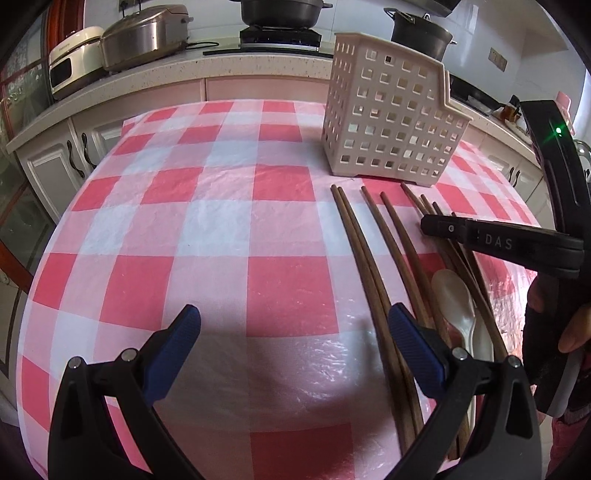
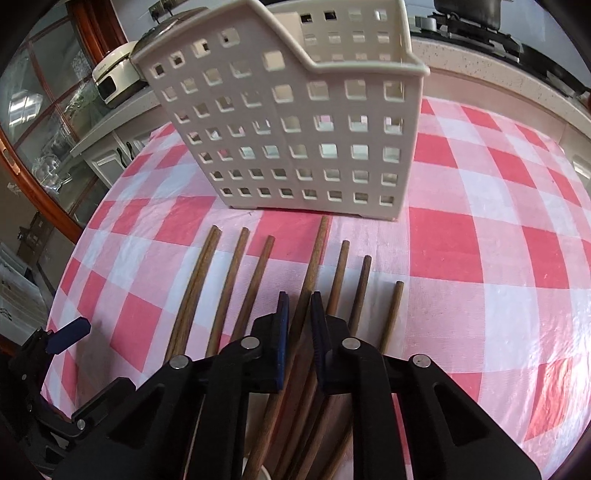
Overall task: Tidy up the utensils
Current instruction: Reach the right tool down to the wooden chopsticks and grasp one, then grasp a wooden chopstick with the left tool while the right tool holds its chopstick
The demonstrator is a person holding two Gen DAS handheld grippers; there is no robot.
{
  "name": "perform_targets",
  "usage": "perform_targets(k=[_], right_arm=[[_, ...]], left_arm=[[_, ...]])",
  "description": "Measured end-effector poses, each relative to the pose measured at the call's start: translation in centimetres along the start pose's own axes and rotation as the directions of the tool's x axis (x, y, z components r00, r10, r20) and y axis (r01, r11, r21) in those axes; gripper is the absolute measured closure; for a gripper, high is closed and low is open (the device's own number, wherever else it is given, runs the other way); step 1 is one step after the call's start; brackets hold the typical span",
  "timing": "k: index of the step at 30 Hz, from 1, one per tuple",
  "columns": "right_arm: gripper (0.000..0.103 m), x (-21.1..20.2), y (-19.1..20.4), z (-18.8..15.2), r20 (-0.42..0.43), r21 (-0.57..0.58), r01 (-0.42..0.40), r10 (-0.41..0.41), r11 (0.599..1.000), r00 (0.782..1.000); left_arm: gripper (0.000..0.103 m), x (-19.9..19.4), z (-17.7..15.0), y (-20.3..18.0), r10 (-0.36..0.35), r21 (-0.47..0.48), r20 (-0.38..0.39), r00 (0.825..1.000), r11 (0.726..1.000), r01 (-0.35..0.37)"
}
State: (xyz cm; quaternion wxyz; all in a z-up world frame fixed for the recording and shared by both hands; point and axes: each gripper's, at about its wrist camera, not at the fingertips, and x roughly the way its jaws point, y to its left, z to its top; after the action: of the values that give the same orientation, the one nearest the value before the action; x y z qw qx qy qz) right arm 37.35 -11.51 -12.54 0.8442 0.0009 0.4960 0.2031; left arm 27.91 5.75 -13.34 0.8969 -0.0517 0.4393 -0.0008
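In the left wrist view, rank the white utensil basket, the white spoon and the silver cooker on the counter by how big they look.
1. White utensil basket: largest.
2. Silver cooker: next, though it sits farther back on the counter, so its true size against the basket is unsure.
3. White spoon: smallest, partly hidden by chopsticks.

Left half of the checked tablecloth [image 1: 207,229] lies unobstructed. Perforated caddy [image 1: 391,122] stands directly beyond the fanned chopsticks [image 1: 369,266], nearly touching their tips. Right gripper [image 1: 424,223] overhangs the rightmost sticks.
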Motion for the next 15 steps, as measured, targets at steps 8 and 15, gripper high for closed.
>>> perform_targets(k=[8, 15], right_arm=[[0.094, -2.1, -0.5, -0.5, 0.071, 0.008, -0.026, 0.025, 1.000, 0.997], [0.094, -5.6, -1.1, -2.1, 0.148, 0.007, -0.052, 0.050, 0.999, 0.988]], left_arm=[[0.005, 1.0, 1.1, -1.2, 0.023, -0.017, -0.019, 1.000, 1.000, -0.024], [0.017, 2.8, 2.8, -1.6, 0.058, -0.066, -0.055, 0.997, 0.996, -0.061]])
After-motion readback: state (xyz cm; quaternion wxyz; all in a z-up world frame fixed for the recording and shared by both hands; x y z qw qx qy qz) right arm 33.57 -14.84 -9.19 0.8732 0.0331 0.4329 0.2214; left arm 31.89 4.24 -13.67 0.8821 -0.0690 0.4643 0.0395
